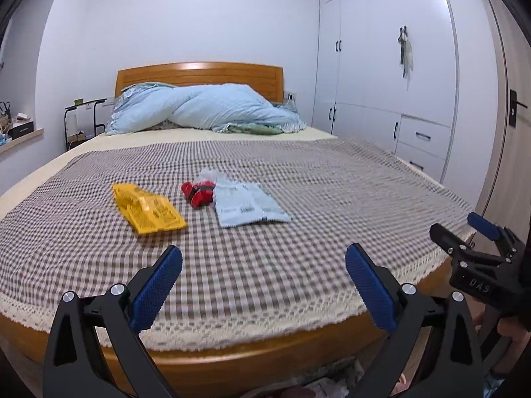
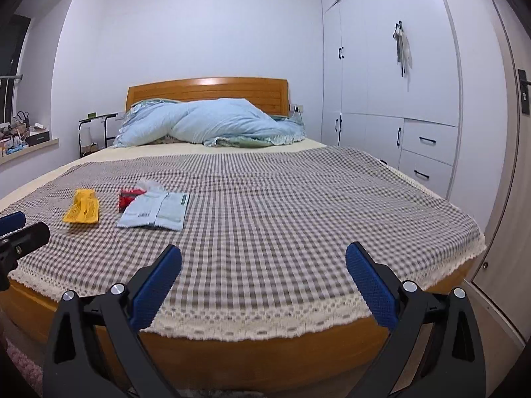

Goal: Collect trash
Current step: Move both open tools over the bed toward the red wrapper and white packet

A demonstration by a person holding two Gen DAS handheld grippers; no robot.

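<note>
Three pieces of trash lie on the checked bedspread (image 1: pixel 298 199): a yellow wrapper (image 1: pixel 147 207) (image 2: pixel 82 211), a crumpled red wrapper (image 1: pixel 198 192) (image 2: pixel 128 198) and a flat pale blue packet (image 1: pixel 247 205) (image 2: pixel 156 211). A bit of clear plastic (image 1: pixel 208 175) sits behind the red one. My left gripper (image 1: pixel 264 285) hangs open over the bed's foot, short of the trash, with nothing between its fingers. My right gripper (image 2: pixel 264 285) is open too, farther right, and its side shows in the left wrist view (image 1: pixel 478 232).
A bunched pale blue duvet (image 1: pixel 205 109) lies by the wooden headboard (image 1: pixel 199 73). White wardrobes with drawers (image 1: pixel 421 139) line the right wall. A black side stand (image 1: pixel 83 119) and a cluttered sill (image 1: pixel 16 129) are at the left. The bed's wooden foot rail (image 1: pixel 232 364) is right below me.
</note>
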